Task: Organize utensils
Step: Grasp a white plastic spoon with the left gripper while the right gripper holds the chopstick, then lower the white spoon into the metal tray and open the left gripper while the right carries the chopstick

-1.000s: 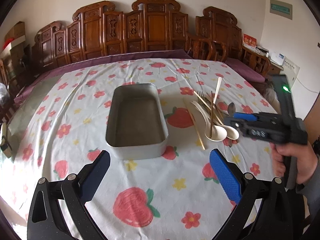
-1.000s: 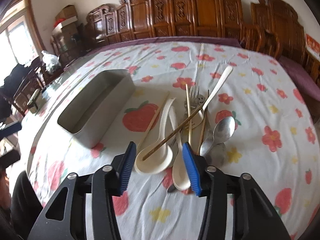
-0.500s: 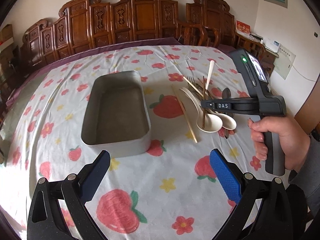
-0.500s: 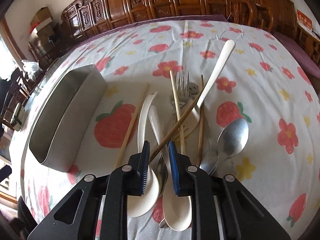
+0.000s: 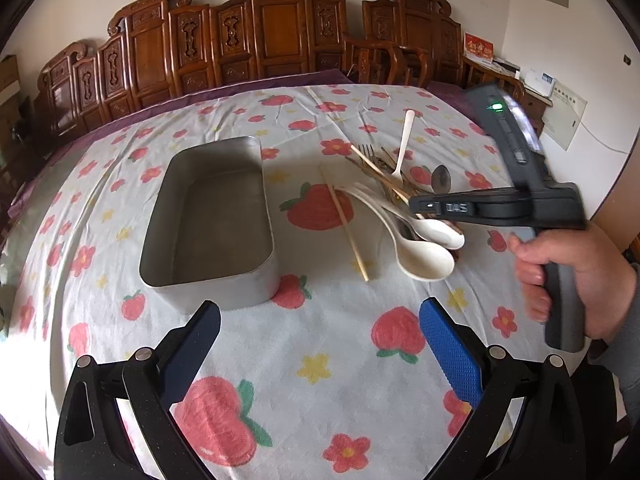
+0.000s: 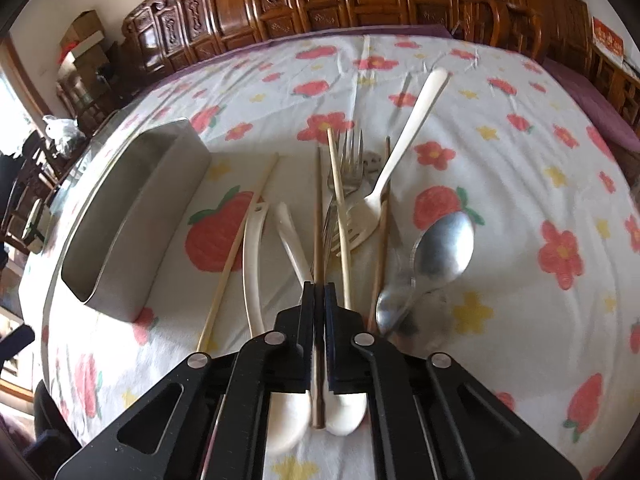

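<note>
The right hand-held gripper (image 6: 319,292) is clenched on a brown chopstick (image 6: 317,208), its jaws having just been closing with that stick between them; the stick runs straight out from the pads over the pile of utensils. Around it lie two cream spoons (image 6: 254,264), a pale chopstick (image 6: 340,208), metal forks (image 6: 350,160), a cream fork (image 6: 400,152) and a steel spoon (image 6: 442,250), all heaped on the flowered cloth of the counter (image 6: 520,160). Another pale chopstick (image 6: 236,252) lies apart, between the pile and the empty metal tray (image 6: 132,224). The left hand-held gripper (image 5: 320,332) hangs released over the cloth just in front of the tray (image 5: 212,216), nothing between its blue pads (image 5: 450,350).
</note>
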{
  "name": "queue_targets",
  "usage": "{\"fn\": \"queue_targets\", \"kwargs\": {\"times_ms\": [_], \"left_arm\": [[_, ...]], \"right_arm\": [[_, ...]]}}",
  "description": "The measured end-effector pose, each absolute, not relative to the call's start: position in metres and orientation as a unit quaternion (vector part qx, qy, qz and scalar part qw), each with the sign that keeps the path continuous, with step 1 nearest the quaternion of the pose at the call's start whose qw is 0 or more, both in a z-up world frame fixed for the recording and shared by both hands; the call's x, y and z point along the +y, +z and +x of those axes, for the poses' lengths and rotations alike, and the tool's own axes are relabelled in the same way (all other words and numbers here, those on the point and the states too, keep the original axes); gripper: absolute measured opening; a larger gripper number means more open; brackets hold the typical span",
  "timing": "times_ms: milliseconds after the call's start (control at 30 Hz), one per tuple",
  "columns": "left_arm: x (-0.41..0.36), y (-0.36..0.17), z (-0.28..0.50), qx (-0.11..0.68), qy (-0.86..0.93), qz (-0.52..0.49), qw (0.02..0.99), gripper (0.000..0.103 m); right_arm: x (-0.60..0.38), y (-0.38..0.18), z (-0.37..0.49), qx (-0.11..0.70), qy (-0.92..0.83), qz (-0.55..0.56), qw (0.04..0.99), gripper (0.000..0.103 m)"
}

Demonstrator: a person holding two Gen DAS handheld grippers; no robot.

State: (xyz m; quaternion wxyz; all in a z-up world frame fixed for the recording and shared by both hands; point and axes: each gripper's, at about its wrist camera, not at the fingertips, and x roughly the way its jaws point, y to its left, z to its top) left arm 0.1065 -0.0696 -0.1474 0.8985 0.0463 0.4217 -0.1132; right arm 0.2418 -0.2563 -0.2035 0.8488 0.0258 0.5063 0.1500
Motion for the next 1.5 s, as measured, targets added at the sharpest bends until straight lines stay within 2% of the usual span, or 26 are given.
{"fn": "queue_targets", "kwargs": {"times_ms": [200,433,967,1033,1233,1367,1400,1500], "left_arm": [[-0.087,-0.152,0.114,0.425,-0.125,0.050,0.895,0.096],[-0.116,-0.171,0.129,0.458,-0.133,0.032,0.878,0.080],[-0.151,-0.212,0.175,0.536,-0.093,-0.027,0.839,0.055],[-0.152,-0.215,0.176,0.541,-0.085,-0.025,0.836,0.048],[-0.156,-0.216,0.177,0.538,-0.072,-0.016,0.840,0.042],[-0.156,-0.216,0.174,0.536,-0.070,-0.017,0.841,0.022],[-0.155,-0.216,0.174,0.538,-0.073,-0.022,0.840,0.014],[-0.153,-0.213,0.172,0.533,-0.079,-0.030,0.842,0.005]], "right_arm": [[-0.276,-0.181,0.212,0.483,0.168,0.013,0.859,0.006],[-0.293,-0.170,0.183,0.465,0.175,-0.011,0.868,0.006],[-0.316,-0.160,0.176,0.452,0.184,0.020,0.873,0.006],[-0.320,-0.161,0.178,0.454,0.181,0.030,0.872,0.006],[-0.329,-0.161,0.181,0.456,0.172,0.037,0.873,0.006],[-0.329,-0.161,0.181,0.455,0.172,0.035,0.873,0.006],[-0.330,-0.161,0.181,0.455,0.172,0.035,0.873,0.006],[-0.329,-0.161,0.181,0.454,0.173,0.032,0.874,0.006]]}}
